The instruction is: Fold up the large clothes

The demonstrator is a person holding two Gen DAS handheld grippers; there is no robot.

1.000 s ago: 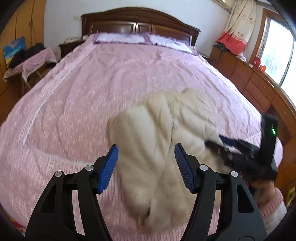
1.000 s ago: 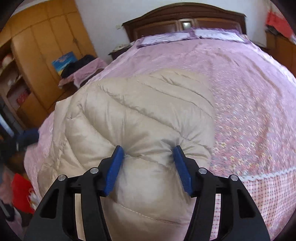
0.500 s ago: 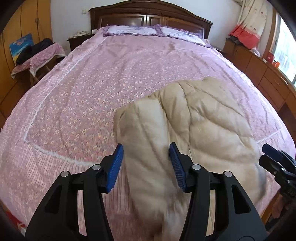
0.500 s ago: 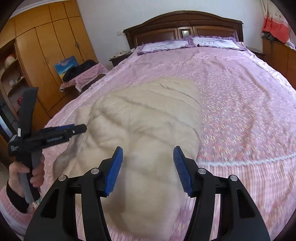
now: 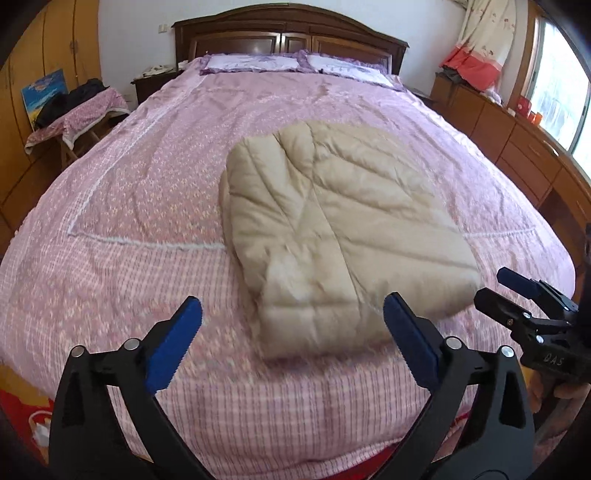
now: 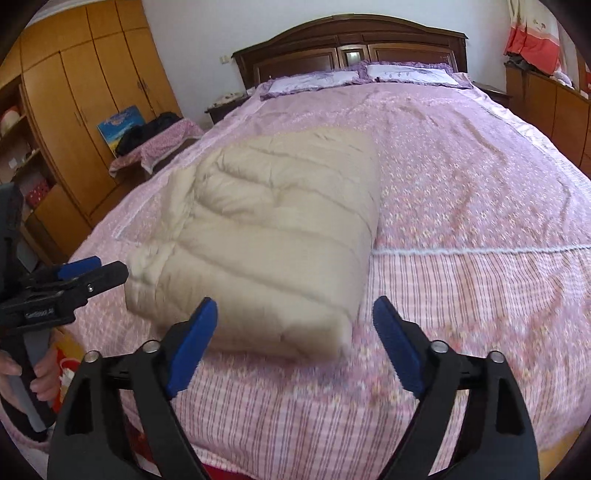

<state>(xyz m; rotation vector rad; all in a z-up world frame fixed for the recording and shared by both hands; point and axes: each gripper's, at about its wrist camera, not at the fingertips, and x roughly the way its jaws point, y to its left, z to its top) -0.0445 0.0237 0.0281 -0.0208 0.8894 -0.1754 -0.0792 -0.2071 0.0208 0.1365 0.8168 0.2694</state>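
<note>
The beige quilted down jacket point(image 5: 332, 236) is lying folded in a compact block on the pink bedspread point(image 5: 147, 192), near the foot edge. Both the left claw point(image 5: 291, 347) and the right claw point(image 6: 295, 343) are hovering spread wide, gripping nothing, just short of it. Judging the fold finished, any tidying should be pressing the puffy near edge flat. The right view is showing the wardrobe point(image 6: 74, 110); the left is showing the window-side dresser point(image 5: 517, 147).

**Room condition: bedroom, daylit**

A large bed point(image 5: 258, 122) with a pink floral cover is seen across the centre of both frames, and a dark wooden headboard point(image 5: 288, 35) is set against a white wall point(image 5: 133, 33) at the top. Two lilac-trimmed pillows point(image 5: 255, 62) are laid below it. Orange-brown wardrobes point(image 6: 92, 92) are noted at upper left. A low wooden cabinet run point(image 5: 517, 147), a bright window point(image 5: 561, 81) and a patterned curtain point(image 5: 484, 48) are recorded at upper right.
</note>
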